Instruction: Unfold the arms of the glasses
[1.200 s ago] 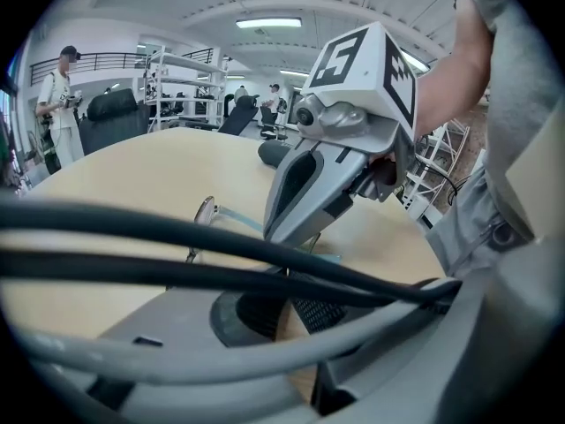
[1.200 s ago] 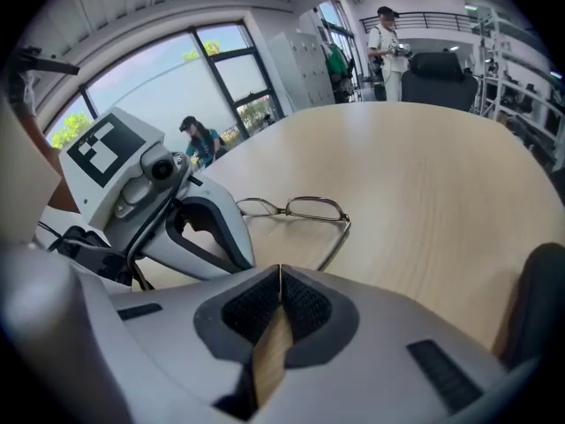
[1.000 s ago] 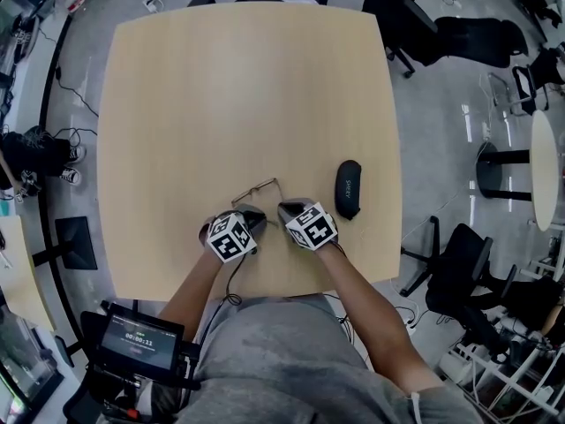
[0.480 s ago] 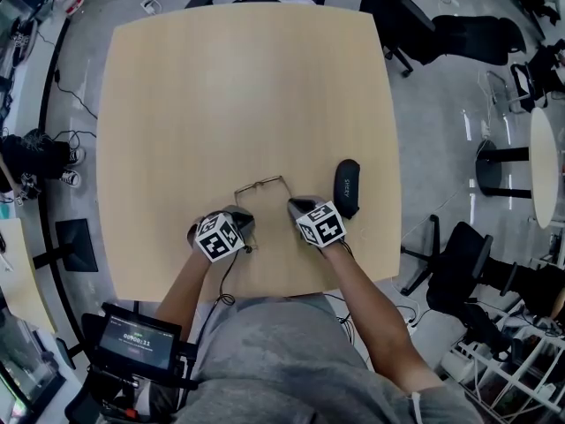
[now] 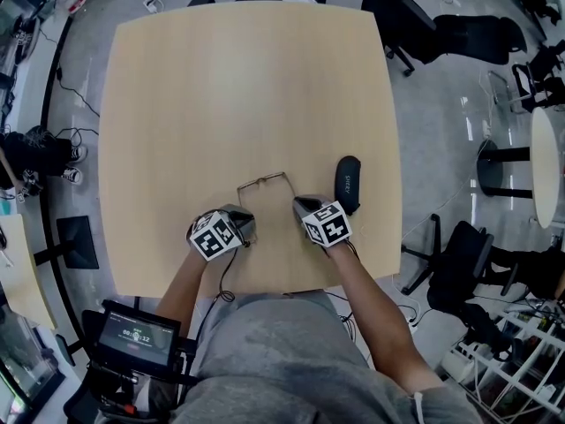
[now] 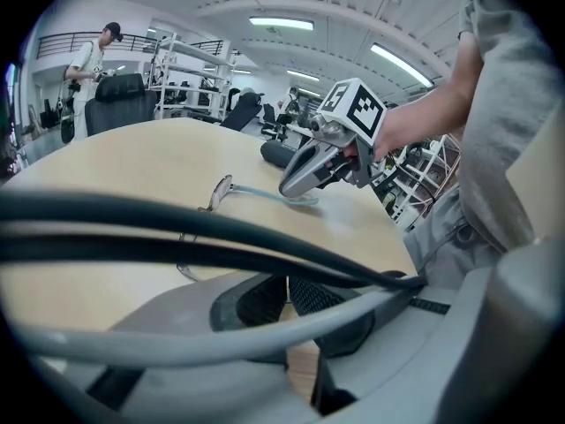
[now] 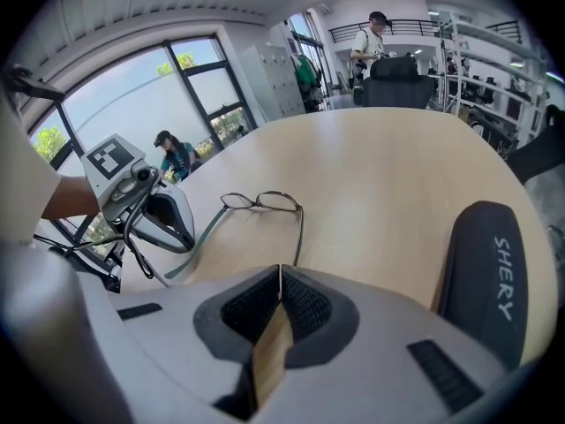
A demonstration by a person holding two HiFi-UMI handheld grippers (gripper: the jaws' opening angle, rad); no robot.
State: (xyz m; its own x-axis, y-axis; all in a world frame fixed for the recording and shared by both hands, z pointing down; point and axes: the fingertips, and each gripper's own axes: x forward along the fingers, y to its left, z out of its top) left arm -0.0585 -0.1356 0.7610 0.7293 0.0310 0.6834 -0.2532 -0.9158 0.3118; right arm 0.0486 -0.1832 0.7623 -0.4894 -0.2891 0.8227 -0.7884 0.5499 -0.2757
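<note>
Thin wire glasses (image 5: pixel 262 185) lie on the wooden table (image 5: pixel 177 95), lenses away from me, both arms swung out toward me. In the right gripper view the glasses (image 7: pixel 262 202) sit just ahead, and one arm runs back to my right gripper (image 7: pixel 280 275), which is shut; the arm's end is hidden under it. My left gripper (image 5: pixel 245 222) is shut with nothing between its pads. The other, teal-tipped arm passes beneath the left gripper (image 7: pixel 173 228). From the left gripper view the glasses (image 6: pixel 217 193) and the right gripper (image 6: pixel 305 177) show ahead.
A black glasses case (image 5: pixel 347 185) lies right of my right gripper, and shows as the case (image 7: pixel 484 272) close beside the jaws. A dark cable (image 6: pixel 177 237) crosses the left gripper view. Office chairs (image 5: pixel 415 20) and people stand beyond the table.
Both grippers have moved apart and slightly toward me. The glasses' arms have spread from near the frame to open, and the frame has shifted a little to the right.
</note>
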